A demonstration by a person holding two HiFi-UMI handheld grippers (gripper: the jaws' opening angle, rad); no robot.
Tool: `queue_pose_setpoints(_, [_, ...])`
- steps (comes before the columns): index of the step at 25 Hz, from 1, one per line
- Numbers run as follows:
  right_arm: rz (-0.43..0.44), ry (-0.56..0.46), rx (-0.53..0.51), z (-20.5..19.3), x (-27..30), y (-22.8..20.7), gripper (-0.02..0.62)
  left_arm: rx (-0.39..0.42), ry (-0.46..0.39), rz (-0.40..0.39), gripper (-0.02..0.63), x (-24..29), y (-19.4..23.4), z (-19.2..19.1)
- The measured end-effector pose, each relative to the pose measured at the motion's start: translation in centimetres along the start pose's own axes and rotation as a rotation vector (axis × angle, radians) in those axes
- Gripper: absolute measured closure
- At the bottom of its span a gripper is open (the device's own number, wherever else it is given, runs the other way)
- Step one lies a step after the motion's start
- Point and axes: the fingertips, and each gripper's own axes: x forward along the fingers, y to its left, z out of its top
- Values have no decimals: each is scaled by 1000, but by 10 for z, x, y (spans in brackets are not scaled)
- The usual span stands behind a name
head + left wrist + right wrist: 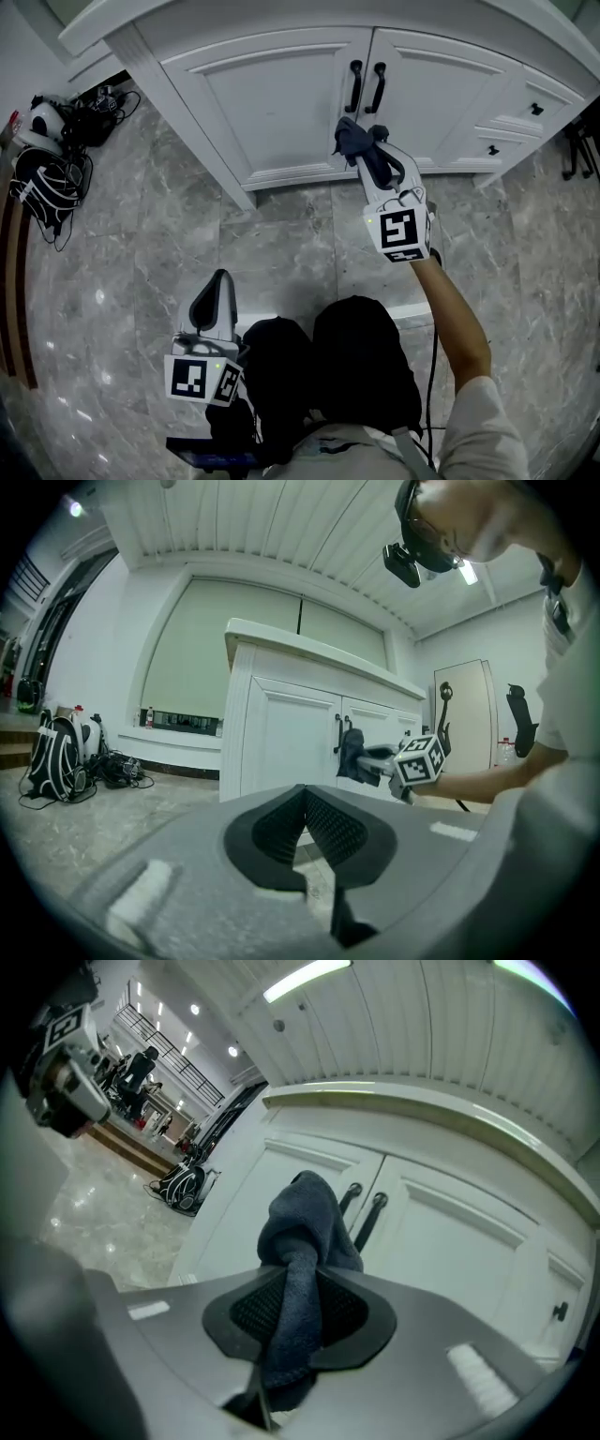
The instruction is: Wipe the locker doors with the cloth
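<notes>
Cloth (305, 1232) between jaws of right claw (298, 1302), near locker doors (450, 1241)

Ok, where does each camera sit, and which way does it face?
Head view: head-mounted, looking steeply down at the locker doors, floor, left claw, right claw and forearm.
Left gripper view: on the left claw, facing the doors; the right claw and forearm show.
Right gripper view: on the right claw, facing the door handles past its gripped cloth.
Shared: all show the black handles.
</notes>
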Motion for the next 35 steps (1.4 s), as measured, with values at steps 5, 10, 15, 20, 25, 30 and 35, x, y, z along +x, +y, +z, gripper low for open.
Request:
queue_pose_setpoints(5, [-44, -56, 17, 41, -4, -65, 514, 6, 8, -19, 604, 8, -12, 4])
queue_pose_setpoints(10, [-87, -95, -12, 71, 4, -107, 514, 26, 17, -22, 604, 12, -22, 7])
queue_pose_setpoints(15, [-97, -62, -32, 77, 28, -131, 514, 41, 24, -31, 604, 18, -35, 9])
queue_pose_setpoints(20, [-56, -58, -89, 76, 33, -135, 514, 53, 39, -30, 604, 23, -41, 8])
queue_pose_setpoints(25, [-80, -27, -117, 58, 25, -158, 512, 61, 42, -35, 604, 30, -45, 10])
queue_pose_setpoints(30, [-108, -10, -137, 39, 13, -184, 512, 68, 47, -41, 604, 35, -51, 8])
queue_pose_setpoints(35, [-144, 29, -164, 20, -1, -211, 512, 78, 49, -45, 604, 37, -56, 8])
